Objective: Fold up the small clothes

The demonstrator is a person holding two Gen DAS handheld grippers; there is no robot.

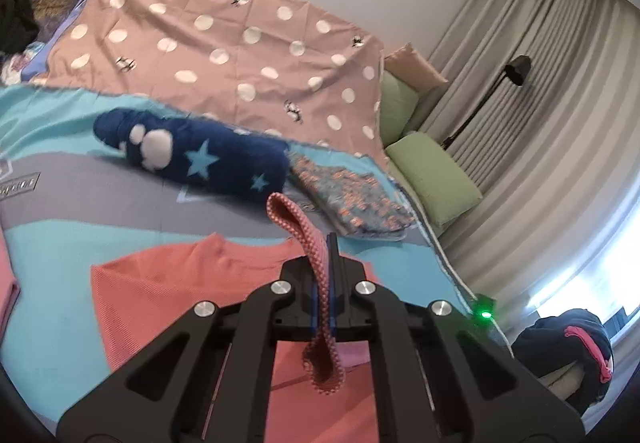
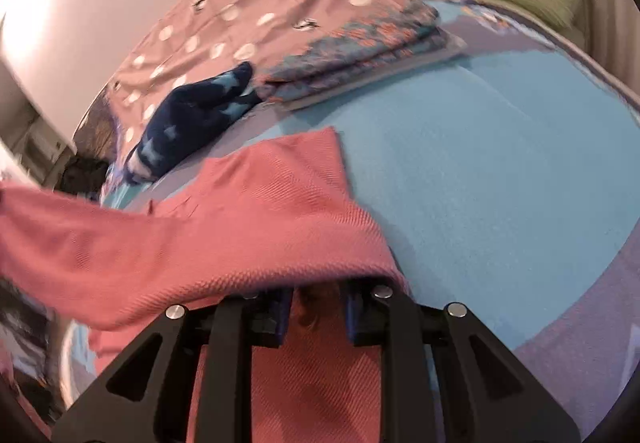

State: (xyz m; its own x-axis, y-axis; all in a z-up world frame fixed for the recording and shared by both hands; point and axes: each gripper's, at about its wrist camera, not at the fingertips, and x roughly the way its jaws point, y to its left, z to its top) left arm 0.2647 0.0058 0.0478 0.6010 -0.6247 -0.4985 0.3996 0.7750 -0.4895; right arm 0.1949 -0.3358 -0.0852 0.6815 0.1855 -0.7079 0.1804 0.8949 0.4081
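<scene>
A coral knit garment (image 1: 176, 283) lies flat on the blue and grey bed cover (image 1: 72, 239). My left gripper (image 1: 326, 243) is shut on a red-and-white patterned strap (image 1: 298, 219) of it, which loops up out of the jaws. In the right wrist view the same coral garment (image 2: 224, 227) is lifted and draped over my right gripper (image 2: 318, 297). Its fingertips are hidden under the cloth, and the blue pads (image 2: 285, 313) stand apart with cloth between them.
A rolled navy blanket with stars (image 1: 192, 157) and a folded floral cloth (image 1: 352, 199) lie further back. A pink polka-dot sheet (image 1: 240, 43) covers the far bed. Green cushions (image 1: 436, 175), curtains and a floor lamp (image 1: 516, 69) stand to the right. A dark clothes pile (image 1: 568, 347) lies near the window.
</scene>
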